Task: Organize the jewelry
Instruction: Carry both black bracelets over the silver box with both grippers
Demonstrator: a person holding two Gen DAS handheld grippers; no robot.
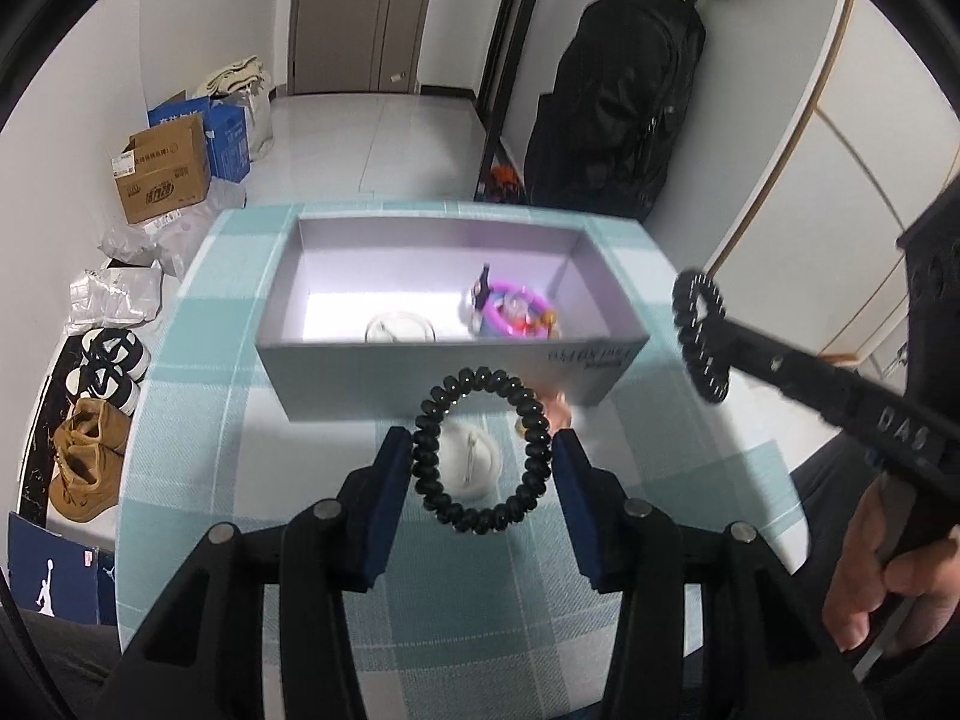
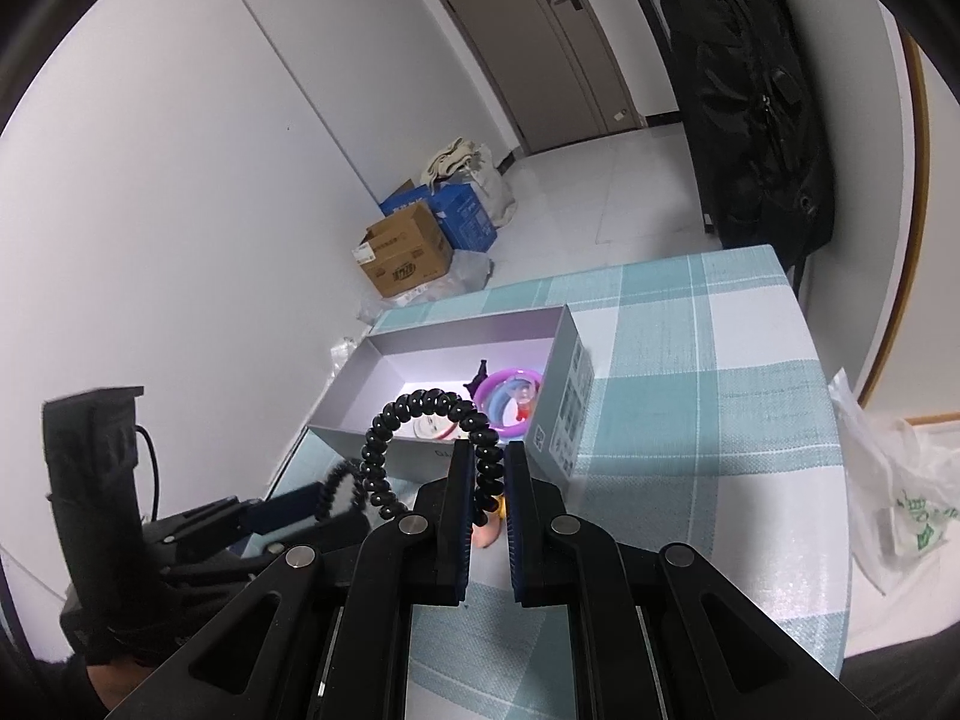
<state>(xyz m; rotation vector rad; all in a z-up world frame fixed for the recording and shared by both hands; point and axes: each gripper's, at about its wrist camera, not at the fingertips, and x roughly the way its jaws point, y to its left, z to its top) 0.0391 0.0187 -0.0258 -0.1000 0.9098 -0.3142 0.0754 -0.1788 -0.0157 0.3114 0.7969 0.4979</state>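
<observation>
- Your left hand-held gripper point(image 1: 483, 456) pinches a black coil hair tie point(image 1: 482, 449) at half width, above the tabletop point(image 1: 312, 540);
- Your right hand-held gripper point(image 2: 487, 468) is clamped on another coil tie point(image 2: 432, 450), near the grey box point(image 2: 564, 414).

A home entryway; shoes point(image 1: 99, 414) on the floor; door point(image 1: 354, 12); hung black bag point(image 1: 618, 102); cardboard box point(image 1: 162, 171)

1. A table point(image 1: 198, 420) covered in a teal-and-white checked cloth was seen.
2. An open grey box point(image 1: 420, 372) had been set on the cloth towards its far edge.
3. A small white round object point(image 1: 468, 462) and a small, blurred orange item point(image 1: 561, 414) were seen on the cloth just before the box.
</observation>
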